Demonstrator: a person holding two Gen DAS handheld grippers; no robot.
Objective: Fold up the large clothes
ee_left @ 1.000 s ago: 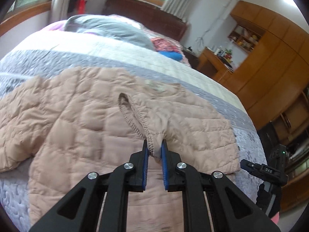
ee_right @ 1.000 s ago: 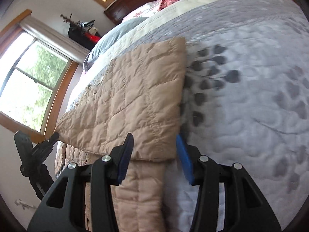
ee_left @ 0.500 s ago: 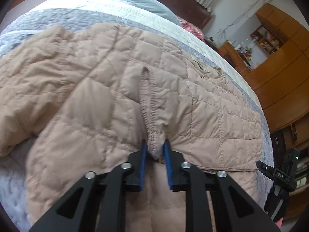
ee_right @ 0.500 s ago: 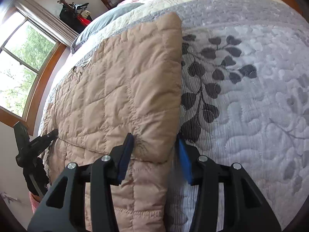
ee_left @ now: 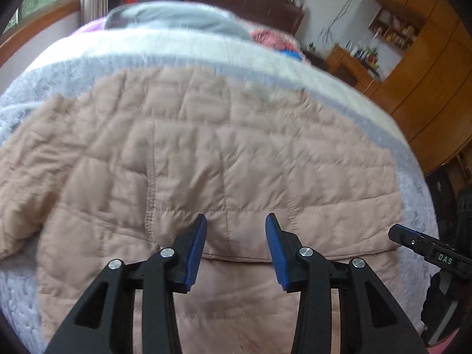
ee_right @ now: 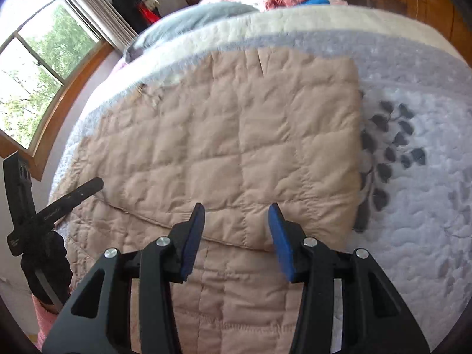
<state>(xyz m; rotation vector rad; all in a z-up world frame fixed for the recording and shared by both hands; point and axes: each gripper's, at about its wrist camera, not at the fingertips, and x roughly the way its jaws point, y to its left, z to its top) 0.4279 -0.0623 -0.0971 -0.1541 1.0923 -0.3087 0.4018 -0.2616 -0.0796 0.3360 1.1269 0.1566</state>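
Two views look down along handheld grippers at a bed. In the left wrist view, the left gripper (ee_left: 236,246) has its two black arms with blue pads parted, and the jaws are opening at this moment. Between the pads lies the folded edge of a quilted jacket (ee_left: 206,159), but the pads do not press on it; the cloth sits flat beneath the gap. In the right wrist view, the right gripper (ee_right: 237,237) has its blue pads spread about as far apart. Nothing is pinched between them. They hang over the lower edge of a folded-over panel of the jacket (ee_right: 236,135), whether touching the cloth cannot be told.

The jacket is pale pinkish-beige, padded, stitched in a grid of squares. It lies spread on the bed's bedspread (ee_right: 413,206), which is light grey and white with a dark leaf pattern to the jacket's right. In the right wrist view one panel is folded over the rest, giving a straight vertical edge on the right side and a horizontal hem line just ahead of the pads. In the left wrist view a stitched seam runs down the middle-left of the jacket, and a sleeve (ee_left: 26,177) trails off to the left. A grey pillow (ee_left: 177,19) lies at the head of the bed, well beyond the jacket.
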